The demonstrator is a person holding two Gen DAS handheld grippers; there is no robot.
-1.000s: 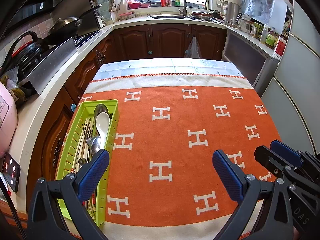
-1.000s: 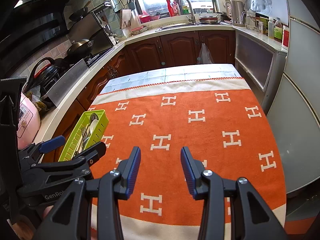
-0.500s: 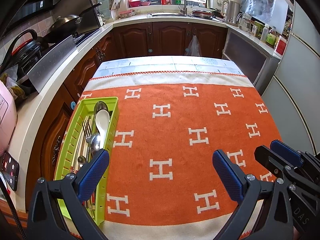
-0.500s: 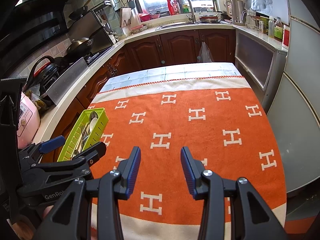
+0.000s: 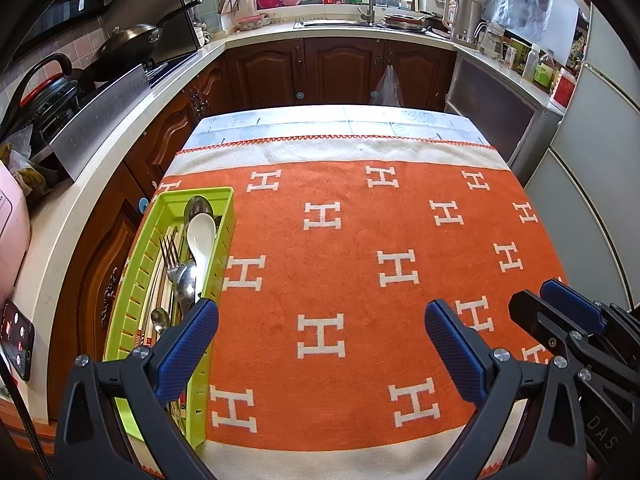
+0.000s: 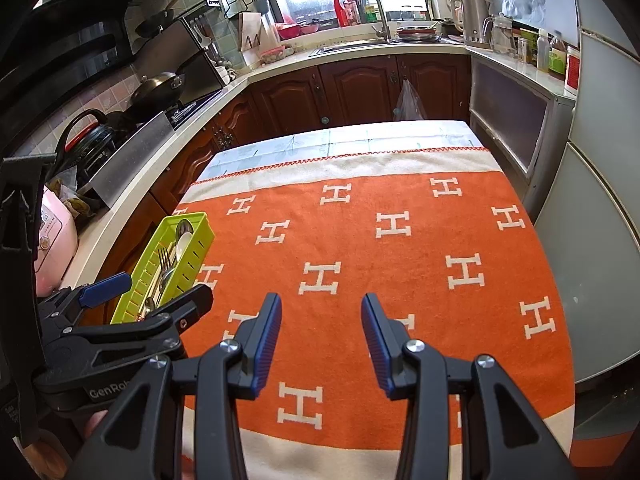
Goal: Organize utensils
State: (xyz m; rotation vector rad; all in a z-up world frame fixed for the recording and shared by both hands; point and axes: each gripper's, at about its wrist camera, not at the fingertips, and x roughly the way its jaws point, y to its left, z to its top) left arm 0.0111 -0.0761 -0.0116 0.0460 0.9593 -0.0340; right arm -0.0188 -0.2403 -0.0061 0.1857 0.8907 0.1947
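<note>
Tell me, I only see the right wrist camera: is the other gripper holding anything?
Observer: No. The left gripper has its fingers spread wide, with nothing between them.
Child: How far does the green tray come toward us? That gripper hides its end.
Observer: The tray runs almost to the pale near border of the cloth.
Child: Is anything left of the tray?
Observer: Yes, a phone with a lit screen sits at the edge of the counter.
</note>
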